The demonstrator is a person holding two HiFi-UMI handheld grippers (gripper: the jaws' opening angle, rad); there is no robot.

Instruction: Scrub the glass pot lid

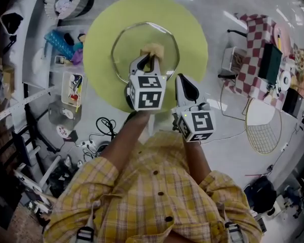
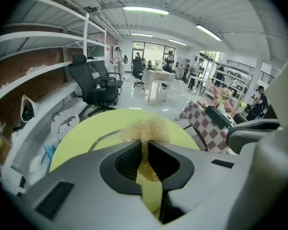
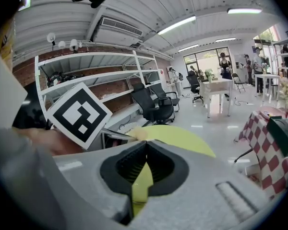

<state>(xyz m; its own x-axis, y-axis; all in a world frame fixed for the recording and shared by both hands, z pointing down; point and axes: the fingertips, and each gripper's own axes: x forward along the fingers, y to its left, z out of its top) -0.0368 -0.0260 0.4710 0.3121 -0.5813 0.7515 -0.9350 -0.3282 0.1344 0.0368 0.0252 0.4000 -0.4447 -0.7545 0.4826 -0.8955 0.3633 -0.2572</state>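
Scrubber (image 2: 145,130) pinched in left gripper (image 2: 145,142), over glass lid (image 1: 133,41)

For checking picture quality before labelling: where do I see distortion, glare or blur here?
Head view: strong fisheye bending; lamp glare on the floor. Left gripper view: dark corners; the scrub pad looks soft. Right gripper view: dark corners; the near hand is blurred.

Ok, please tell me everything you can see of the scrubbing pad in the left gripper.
The scrubbing pad is a tan, fuzzy, fibrous tuft. The left gripper is shut on it, squeezing its middle thin, and its loose end fans out past the gripper's tip. It is over the middle of the glass pot lid on the yellow-green table; whether it touches the glass cannot be told.
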